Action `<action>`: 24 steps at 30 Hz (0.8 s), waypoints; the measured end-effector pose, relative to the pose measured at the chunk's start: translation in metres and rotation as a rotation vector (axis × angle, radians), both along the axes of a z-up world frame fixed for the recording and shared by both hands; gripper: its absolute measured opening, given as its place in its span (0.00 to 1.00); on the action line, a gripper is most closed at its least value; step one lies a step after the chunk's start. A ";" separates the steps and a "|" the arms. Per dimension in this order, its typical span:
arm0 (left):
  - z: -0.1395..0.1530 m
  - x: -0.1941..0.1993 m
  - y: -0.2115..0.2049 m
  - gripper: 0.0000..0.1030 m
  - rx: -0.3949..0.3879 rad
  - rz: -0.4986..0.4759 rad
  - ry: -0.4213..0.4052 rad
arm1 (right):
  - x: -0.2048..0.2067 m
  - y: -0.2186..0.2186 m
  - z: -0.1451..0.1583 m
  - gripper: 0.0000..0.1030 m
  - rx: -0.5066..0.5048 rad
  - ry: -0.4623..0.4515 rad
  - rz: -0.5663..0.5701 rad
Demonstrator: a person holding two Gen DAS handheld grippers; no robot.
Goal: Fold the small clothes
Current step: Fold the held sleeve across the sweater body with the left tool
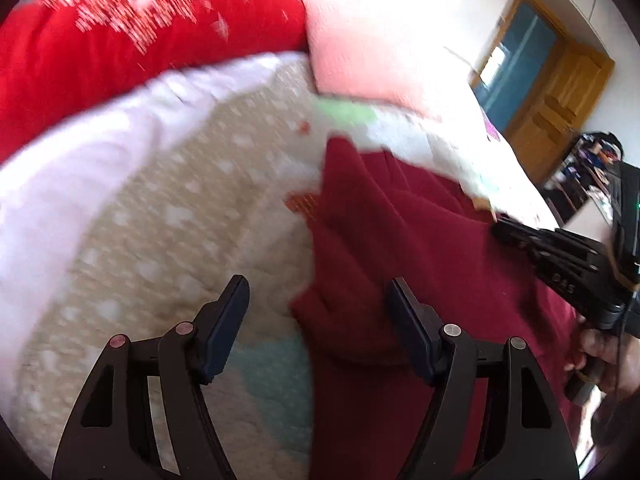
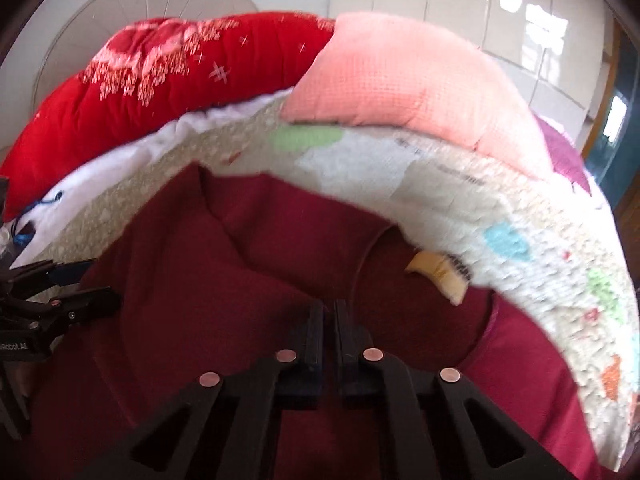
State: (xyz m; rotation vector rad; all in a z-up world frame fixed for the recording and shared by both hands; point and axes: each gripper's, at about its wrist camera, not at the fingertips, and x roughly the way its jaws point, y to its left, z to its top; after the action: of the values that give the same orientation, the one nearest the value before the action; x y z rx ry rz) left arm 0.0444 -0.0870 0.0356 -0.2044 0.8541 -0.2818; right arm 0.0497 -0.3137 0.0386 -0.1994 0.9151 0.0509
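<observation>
A dark red garment (image 1: 420,248) lies rumpled on a patterned beige blanket (image 1: 168,216). My left gripper (image 1: 318,300) is open just above the garment's left edge, with a fold of cloth between its fingers. In the right wrist view the garment (image 2: 248,264) fills the middle, with a yellow neck label (image 2: 436,272) at its collar. My right gripper (image 2: 329,312) is shut on the garment's cloth near the collar. The right gripper also shows in the left wrist view (image 1: 520,236) at the garment's right side. The left gripper shows at the left edge of the right wrist view (image 2: 80,284).
A bright red quilt (image 2: 160,92) and a pink pillow (image 2: 404,80) lie behind the blanket (image 2: 460,200). A white sheet (image 1: 80,160) edges the blanket. A wooden door (image 1: 560,92) and a cluttered shelf (image 1: 584,168) stand at the far right.
</observation>
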 end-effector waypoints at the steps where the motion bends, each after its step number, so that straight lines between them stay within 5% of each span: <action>1: 0.002 0.000 0.002 0.69 0.008 0.012 -0.013 | -0.002 0.000 0.005 0.03 -0.016 -0.021 -0.010; 5: -0.012 0.010 0.000 0.69 0.019 -0.005 0.066 | 0.008 -0.002 0.006 0.03 -0.065 -0.061 -0.108; 8: -0.010 0.009 -0.001 0.69 0.023 -0.006 0.055 | 0.009 -0.006 -0.005 0.04 0.014 0.000 -0.087; 11: -0.006 0.007 0.000 0.69 0.025 -0.001 0.040 | -0.008 -0.018 0.009 0.06 -0.009 0.032 -0.099; 16: 0.015 -0.003 -0.007 0.69 -0.010 -0.048 -0.078 | -0.073 -0.084 0.051 0.57 -0.032 -0.039 -0.287; 21: 0.015 -0.003 -0.037 0.69 0.035 -0.176 -0.087 | -0.118 -0.141 0.043 0.58 0.025 0.002 -0.421; 24: 0.007 -0.004 -0.054 0.69 0.078 -0.245 -0.072 | -0.121 -0.145 0.027 0.58 0.099 0.023 -0.391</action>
State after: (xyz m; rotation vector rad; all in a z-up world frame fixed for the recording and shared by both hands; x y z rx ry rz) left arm 0.0406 -0.1406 0.0424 -0.0160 0.8178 -0.4811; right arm -0.0712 -0.4591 0.0652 0.0743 0.9582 -0.2634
